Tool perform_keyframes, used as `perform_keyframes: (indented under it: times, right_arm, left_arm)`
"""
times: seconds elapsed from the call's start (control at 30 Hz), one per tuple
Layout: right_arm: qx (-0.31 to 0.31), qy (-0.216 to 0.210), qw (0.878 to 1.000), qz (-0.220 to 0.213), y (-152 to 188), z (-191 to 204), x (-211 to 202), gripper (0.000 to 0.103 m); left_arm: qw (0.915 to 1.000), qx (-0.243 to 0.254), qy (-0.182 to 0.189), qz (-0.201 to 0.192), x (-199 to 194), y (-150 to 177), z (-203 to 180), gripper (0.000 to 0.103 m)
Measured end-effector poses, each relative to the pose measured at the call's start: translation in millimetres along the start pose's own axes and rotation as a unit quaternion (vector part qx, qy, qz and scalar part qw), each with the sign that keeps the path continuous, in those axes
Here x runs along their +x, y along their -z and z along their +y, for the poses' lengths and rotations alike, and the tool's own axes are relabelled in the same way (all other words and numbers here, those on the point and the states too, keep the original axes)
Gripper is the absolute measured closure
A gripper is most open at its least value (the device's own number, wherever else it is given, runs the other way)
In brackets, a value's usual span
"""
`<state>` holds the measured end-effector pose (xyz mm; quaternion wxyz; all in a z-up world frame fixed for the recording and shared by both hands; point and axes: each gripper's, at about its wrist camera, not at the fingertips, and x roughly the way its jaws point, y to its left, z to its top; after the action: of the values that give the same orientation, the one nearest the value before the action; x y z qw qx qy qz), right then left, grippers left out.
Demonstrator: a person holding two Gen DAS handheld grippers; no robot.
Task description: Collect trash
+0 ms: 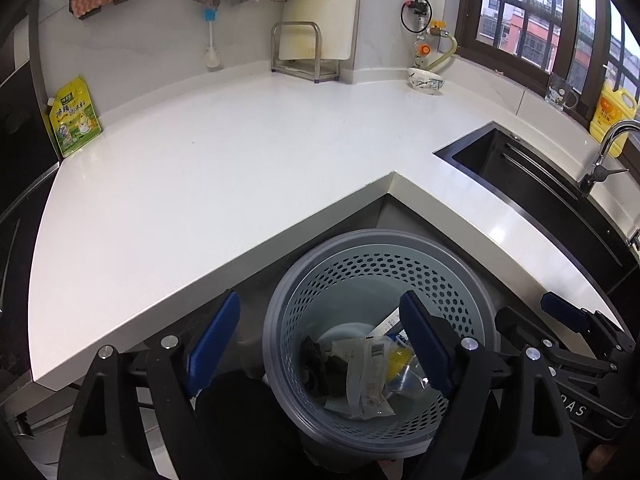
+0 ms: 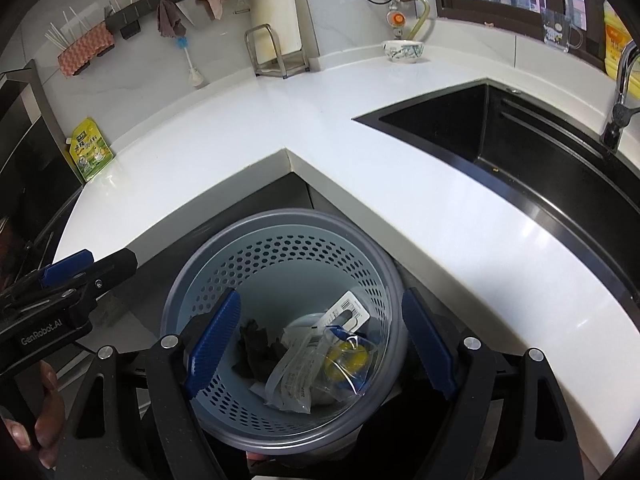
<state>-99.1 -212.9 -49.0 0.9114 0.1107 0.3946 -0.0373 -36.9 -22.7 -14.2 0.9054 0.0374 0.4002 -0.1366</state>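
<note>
A blue-grey perforated trash basket (image 1: pixel 360 240) (image 2: pixel 280 216) stands on the floor in the inner corner of the counter. Inside lie clear plastic wrappers (image 1: pixel 368 376) (image 2: pixel 296 368), a crumpled black piece (image 1: pixel 320 364) (image 2: pixel 256 344) and a yellow item in plastic (image 1: pixel 400 360) (image 2: pixel 348 360). My left gripper (image 1: pixel 320 312) hangs open above the basket with nothing between its blue pads. My right gripper (image 2: pixel 322 308) is also open and empty over the basket. Each gripper shows at the edge of the other's view: the left gripper (image 2: pixel 80 268) and the right gripper (image 1: pixel 560 308).
The white L-shaped counter (image 1: pixel 200 184) wraps around the basket. A black sink (image 2: pixel 520 140) with a faucet (image 2: pixel 620 92) is at the right. A yellow-green pouch (image 1: pixel 74 116), a patterned bowl (image 1: pixel 426 80) and a yellow oil bottle (image 1: pixel 612 116) stand by the walls. A hand (image 2: pixel 44 400) holds the left gripper.
</note>
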Motion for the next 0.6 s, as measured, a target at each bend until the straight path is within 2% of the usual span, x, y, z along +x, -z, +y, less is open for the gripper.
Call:
perform_keyframes:
  times: [0.6]
  right_arm:
    - [-0.003, 0.003, 1.000, -0.010, -1, 2, -8, 0.024]
  left_arm:
    - [0.9995, 0.000, -0.018, -0.025, -15, -4, 5, 0.007]
